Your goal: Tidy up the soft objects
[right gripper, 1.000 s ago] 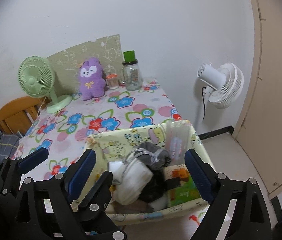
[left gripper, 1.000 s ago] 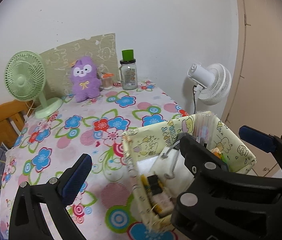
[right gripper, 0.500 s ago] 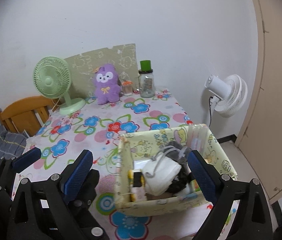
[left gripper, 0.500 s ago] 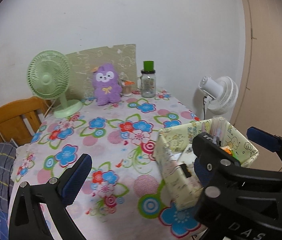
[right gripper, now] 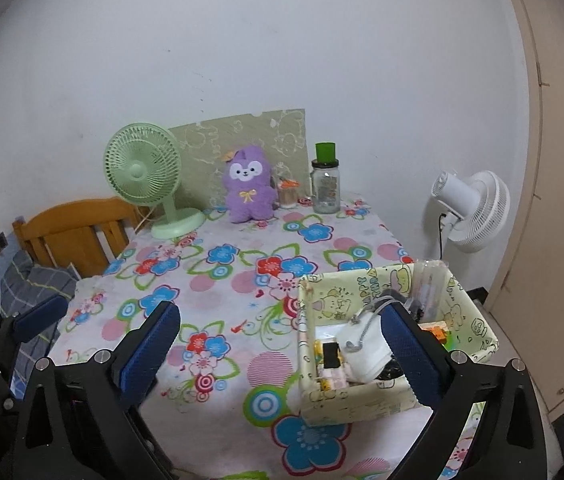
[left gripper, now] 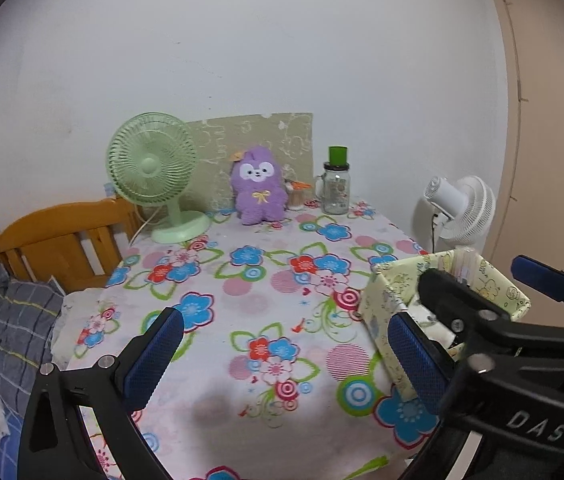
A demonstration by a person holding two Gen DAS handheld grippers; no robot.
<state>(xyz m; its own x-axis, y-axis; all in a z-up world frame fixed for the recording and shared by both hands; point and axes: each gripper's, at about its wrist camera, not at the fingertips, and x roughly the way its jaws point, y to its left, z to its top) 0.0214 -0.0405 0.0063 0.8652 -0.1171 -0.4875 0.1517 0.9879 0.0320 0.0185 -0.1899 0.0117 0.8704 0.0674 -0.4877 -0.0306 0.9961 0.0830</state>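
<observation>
Plush sat well ahead of both jaws, upright by the green fan. Right gripper was opening, nothing between. Left gripper stood wide, empty. Looked light, squashy, non-slip; I'd pinch its body.

Black claw frames, blue textured pads.

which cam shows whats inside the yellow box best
The right wrist view: it looks down into the box, showing white cloth and small packets, with only the right gripper finger across it. In the left wrist view the box is mostly hidden behind the right gripper's black frame; its contents barely show.
</observation>
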